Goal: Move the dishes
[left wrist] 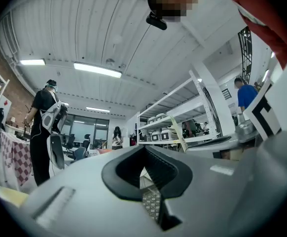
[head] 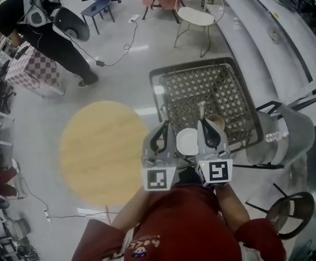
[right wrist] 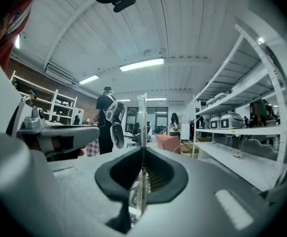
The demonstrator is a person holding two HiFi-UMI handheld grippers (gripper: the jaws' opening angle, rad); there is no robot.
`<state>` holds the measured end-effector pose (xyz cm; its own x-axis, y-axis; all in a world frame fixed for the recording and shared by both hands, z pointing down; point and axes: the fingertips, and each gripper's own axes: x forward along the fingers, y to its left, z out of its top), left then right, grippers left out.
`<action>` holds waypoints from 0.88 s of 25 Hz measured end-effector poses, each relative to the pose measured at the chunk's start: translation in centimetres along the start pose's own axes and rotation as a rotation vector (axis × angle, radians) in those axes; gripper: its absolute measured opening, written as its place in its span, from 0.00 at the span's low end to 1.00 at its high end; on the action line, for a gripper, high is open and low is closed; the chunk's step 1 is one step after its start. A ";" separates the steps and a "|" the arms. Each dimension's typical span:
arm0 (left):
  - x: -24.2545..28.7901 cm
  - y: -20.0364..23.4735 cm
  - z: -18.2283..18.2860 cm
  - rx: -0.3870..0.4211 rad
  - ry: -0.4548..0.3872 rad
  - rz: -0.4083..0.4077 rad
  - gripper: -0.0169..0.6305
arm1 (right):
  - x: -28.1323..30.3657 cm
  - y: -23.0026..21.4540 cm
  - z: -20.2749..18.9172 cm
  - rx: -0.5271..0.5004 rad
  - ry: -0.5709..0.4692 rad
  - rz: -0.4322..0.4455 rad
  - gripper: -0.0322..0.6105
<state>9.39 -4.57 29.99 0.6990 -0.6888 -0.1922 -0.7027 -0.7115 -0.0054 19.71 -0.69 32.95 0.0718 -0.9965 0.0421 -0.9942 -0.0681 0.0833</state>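
1. A person holds two grippers side by side over the near end of a wire cart (head: 193, 65), seen from the head view.
2. The white plate (head: 187, 141) lies at the cart's near edge, in the gap between the two grippers and just below their tips.
3. A brown bowl (head: 216, 122) sits just beside the right gripper (head: 201, 122) on its outer side, near the cart's near right corner; whether it rests on the mesh cannot be told.
4. The right gripper (right wrist: 142, 149) has its jaws clamped on a thin clear piece (right wrist: 142, 122), held edge-on and sticking out past the tips (head: 201, 110).
5. The left gripper (head: 165, 125) has its jaws pressed together with nothing between them (left wrist: 144, 148); only cart mesh shows through the slit.
6. The plate is round, plain white and lies flat. The bowl is small, tan-brown and open upward.
7. A round wooden table (head: 101, 151) stands left of the cart.
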 end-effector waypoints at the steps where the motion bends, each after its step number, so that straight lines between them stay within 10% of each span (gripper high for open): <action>1: 0.3 -0.8 0.0 -0.003 -0.002 -0.017 0.04 | -0.4 -0.8 -0.1 -0.001 0.003 -0.017 0.08; 22: 5.7 -14.6 -3.5 -0.070 0.022 -0.282 0.04 | -9.0 -15.6 -4.4 -0.004 0.072 -0.367 0.08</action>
<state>24.13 1.39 32.39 0.8689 -0.4644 -0.1715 -0.4695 -0.8829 0.0124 34.88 9.50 35.62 0.4292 -0.8998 0.0784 -0.9008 -0.4202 0.1093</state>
